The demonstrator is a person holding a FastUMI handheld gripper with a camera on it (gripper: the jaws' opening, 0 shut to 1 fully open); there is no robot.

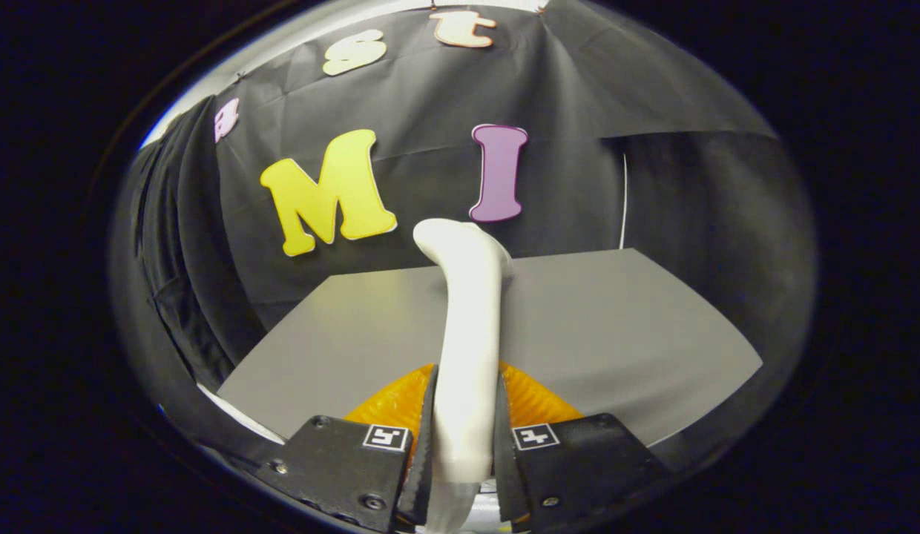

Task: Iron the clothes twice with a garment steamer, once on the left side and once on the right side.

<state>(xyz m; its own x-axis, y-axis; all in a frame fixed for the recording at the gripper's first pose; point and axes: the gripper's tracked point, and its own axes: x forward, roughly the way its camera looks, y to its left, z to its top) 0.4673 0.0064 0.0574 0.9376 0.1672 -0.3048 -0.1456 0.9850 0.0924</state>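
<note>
A white garment steamer [469,326] stands upright between my fingers, its handle rising to a bent head that leans left toward the booth's back wall. My gripper [464,437] is shut on the steamer's handle, with both fingers [424,437] pressing its sides. Beyond the fingers lies a grey table [623,334]. No garment is in sight. An orange ribbed part [389,404] shows just behind the fingers on both sides of the handle.
The grey table ends at the black cloth wall [430,185] behind it. A thin white cord or pole [624,200] hangs at the wall's right corner. Black cloth also drapes along the left side [178,245].
</note>
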